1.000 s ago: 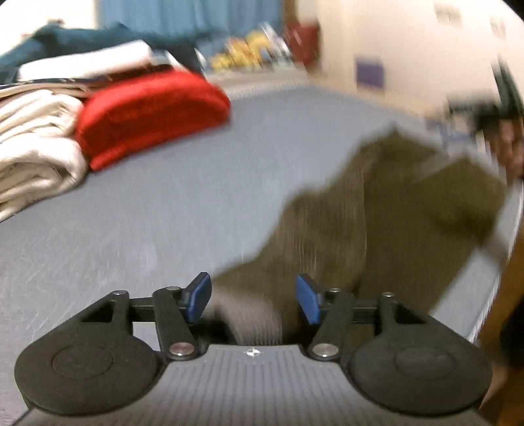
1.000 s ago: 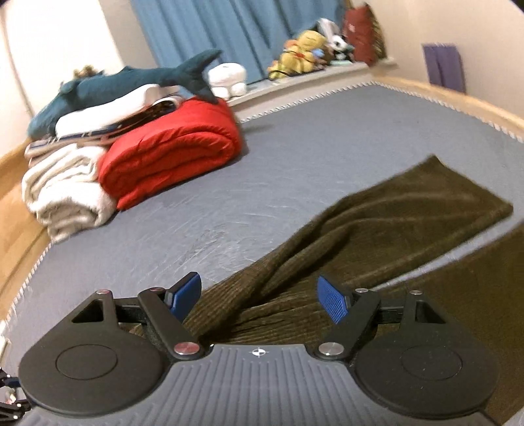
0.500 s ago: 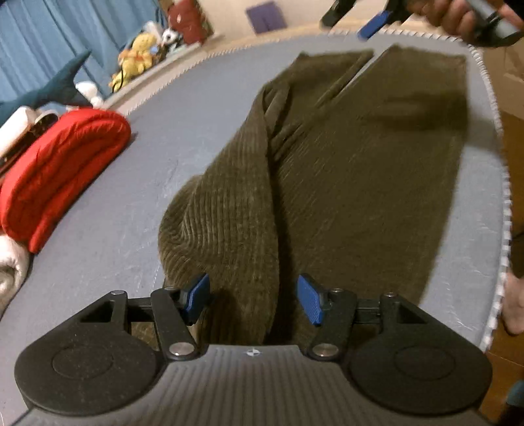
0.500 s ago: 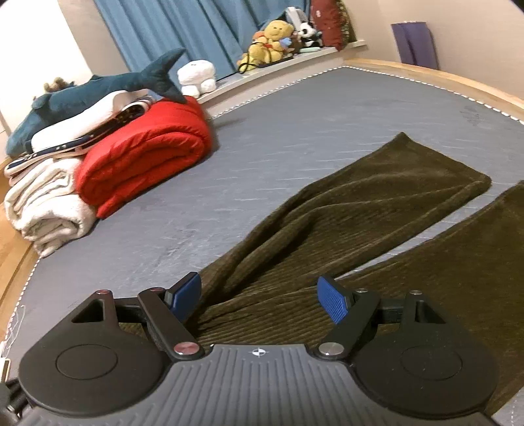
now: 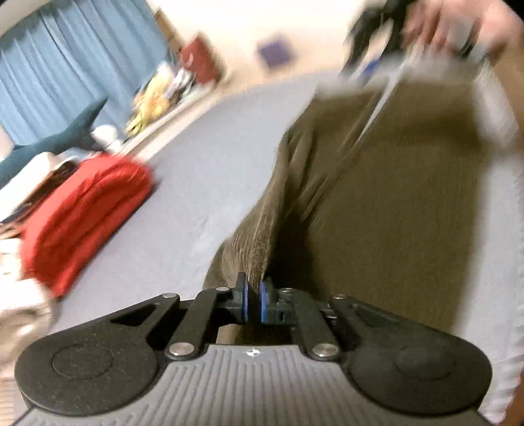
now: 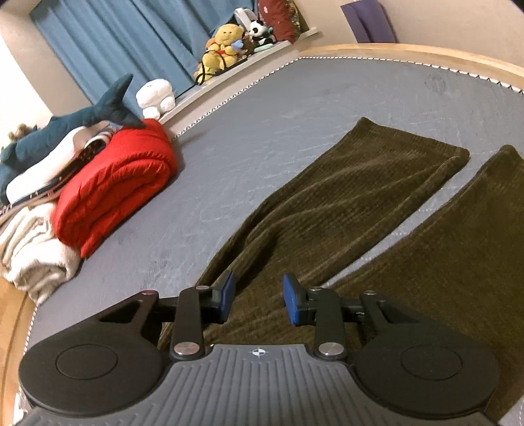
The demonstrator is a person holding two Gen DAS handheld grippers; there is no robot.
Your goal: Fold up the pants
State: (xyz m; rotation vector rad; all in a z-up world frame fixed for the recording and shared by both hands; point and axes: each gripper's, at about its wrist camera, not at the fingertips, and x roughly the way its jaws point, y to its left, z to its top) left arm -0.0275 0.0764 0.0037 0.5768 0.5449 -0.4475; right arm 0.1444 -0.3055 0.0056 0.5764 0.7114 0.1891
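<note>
Olive-brown corduroy pants (image 6: pixel 353 209) lie spread on the grey bed (image 6: pixel 294 108), two legs side by side with a gap between them. In the left wrist view, my left gripper (image 5: pixel 253 303) is shut on a raised ridge of the pants (image 5: pixel 376 203) near one end; the frame is blurred. My right gripper (image 6: pixel 258 300) is open, its fingers low over the upper part of the left leg, holding nothing. A blurred hand (image 5: pixel 452 29) shows at the far end of the pants in the left wrist view.
A rolled red blanket (image 6: pixel 114 186), a cream blanket (image 6: pixel 32 252), a shark plush (image 6: pixel 72 127) and white pillows are stacked at the bed's left. Stuffed toys (image 6: pixel 226 49) sit on a sill by blue curtains. A wooden frame (image 6: pixel 425 55) rims the bed.
My left gripper has closed on a fold of the pants and is moving fast. My right gripper has narrowed a little and shifted along the pant leg, still open.
</note>
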